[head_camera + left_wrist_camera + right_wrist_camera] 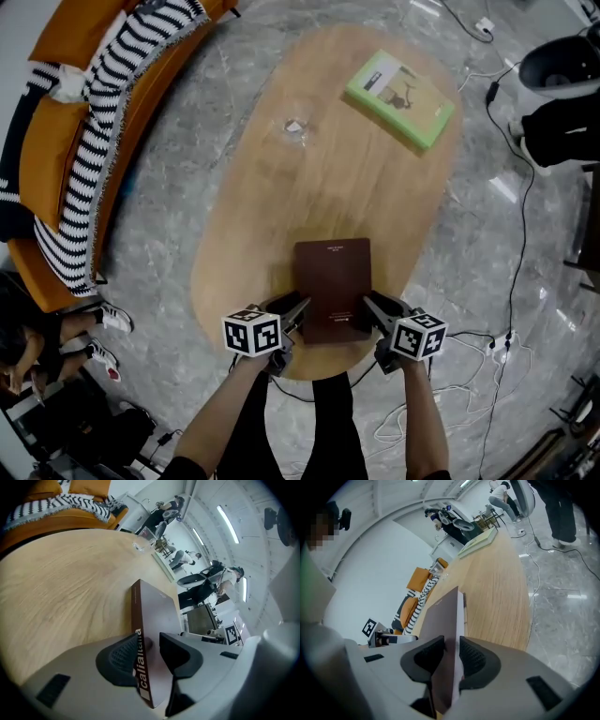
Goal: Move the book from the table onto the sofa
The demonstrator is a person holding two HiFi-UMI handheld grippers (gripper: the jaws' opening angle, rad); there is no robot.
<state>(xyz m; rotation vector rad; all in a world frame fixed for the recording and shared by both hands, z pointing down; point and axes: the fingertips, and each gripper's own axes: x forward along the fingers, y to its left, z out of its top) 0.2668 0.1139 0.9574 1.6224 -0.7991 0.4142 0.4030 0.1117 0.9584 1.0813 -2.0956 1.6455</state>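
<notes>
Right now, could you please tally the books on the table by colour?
brown book: 1
green book: 1
Total: 2

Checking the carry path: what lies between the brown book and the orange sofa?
Head view: nothing stands there, only bare tabletop, then grey floor, between the brown book and the sofa.
</notes>
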